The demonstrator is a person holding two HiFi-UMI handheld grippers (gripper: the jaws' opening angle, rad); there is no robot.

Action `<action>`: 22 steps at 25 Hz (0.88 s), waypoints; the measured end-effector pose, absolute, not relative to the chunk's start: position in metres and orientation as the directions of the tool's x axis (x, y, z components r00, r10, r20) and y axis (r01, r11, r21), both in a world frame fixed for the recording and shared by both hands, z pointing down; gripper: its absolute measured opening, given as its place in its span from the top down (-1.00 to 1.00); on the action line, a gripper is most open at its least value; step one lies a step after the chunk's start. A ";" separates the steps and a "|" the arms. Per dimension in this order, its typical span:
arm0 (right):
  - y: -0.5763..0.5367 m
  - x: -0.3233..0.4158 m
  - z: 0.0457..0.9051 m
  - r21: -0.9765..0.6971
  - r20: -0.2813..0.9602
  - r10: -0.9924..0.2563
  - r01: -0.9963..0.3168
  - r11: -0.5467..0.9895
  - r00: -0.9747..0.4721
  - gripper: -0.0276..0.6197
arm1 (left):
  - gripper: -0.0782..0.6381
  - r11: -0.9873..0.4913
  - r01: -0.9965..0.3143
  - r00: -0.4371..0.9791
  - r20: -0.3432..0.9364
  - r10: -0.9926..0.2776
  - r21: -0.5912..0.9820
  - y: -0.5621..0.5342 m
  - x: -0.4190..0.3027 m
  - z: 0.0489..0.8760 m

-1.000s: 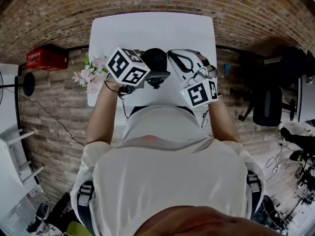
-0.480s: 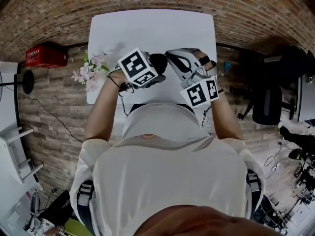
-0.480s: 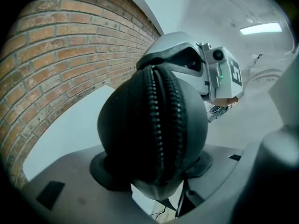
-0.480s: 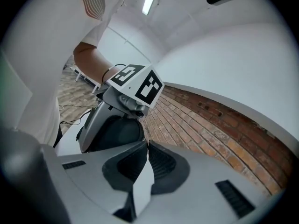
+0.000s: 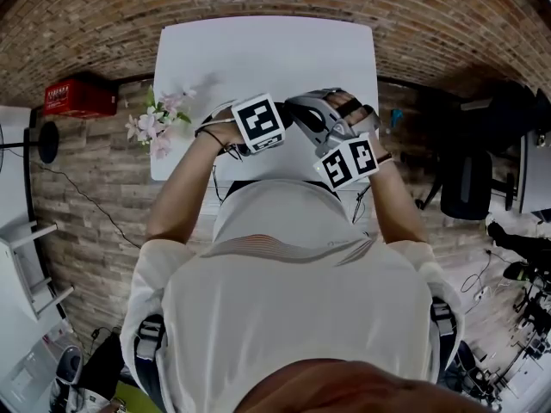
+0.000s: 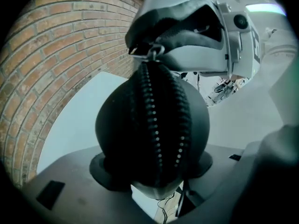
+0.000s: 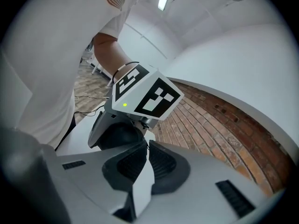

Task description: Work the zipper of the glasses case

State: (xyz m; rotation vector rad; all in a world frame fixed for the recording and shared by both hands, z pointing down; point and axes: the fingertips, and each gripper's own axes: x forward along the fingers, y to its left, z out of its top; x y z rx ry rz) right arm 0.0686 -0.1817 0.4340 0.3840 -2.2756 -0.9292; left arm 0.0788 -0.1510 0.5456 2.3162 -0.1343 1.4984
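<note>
jaws first. left gripper view: the left gripper (image 6: 153, 169) was clamped across the near end of a black rounded hard-shell glasses case (image 6: 117, 125), matte and finely textured. a coil zipper (image 6: 156, 120) with small pale glinting teeth ran up its curved spine. at the far end, the right gripper (image 6: 140, 48) had its ribbed dark pads pinched nearly together on the small metal zipper pull (image 6: 152, 55).

right gripper view: jaws almost touching, with only a sliver of the pull at the tips. the case showed as a dark dome just beyond, under a black-and-white marker cube (image 7: 147, 94).

head view: both grippers were close together over the near edge of a white rectangular table (image 5: 258, 50), with the case mostly hidden.

risks, as judged: the pull is small and smooth, so a tug off the zipper line could slip it from the pads. the shell, held at one end only, could twist. the slider may bind on the curve.
</note>
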 end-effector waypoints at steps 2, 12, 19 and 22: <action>-0.178 0.068 0.438 0.705 0.467 -0.471 -0.006 0.710 -0.749 0.72 | 0.03 -0.928 -0.272 0.414 0.902 0.125 0.253 -0.149 0.079 0.550; -0.214 0.093 0.426 0.577 0.427 -0.552 -0.254 0.776 -0.717 0.64 | 0.03 -0.894 -0.392 0.669 0.734 -0.113 0.219 -0.186 0.099 0.518; -0.255 0.135 0.401 0.365 0.328 -0.715 -0.615 0.699 -0.617 0.73 | 0.03 -0.773 -0.632 0.696 0.485 -0.530 0.063 -0.240 0.072 0.452; -0.264 0.154 0.397 0.292 0.314 -0.751 -0.693 0.659 -0.581 0.74 | 0.03 -0.707 -0.705 0.663 0.409 -0.627 0.059 -0.251 0.054 0.431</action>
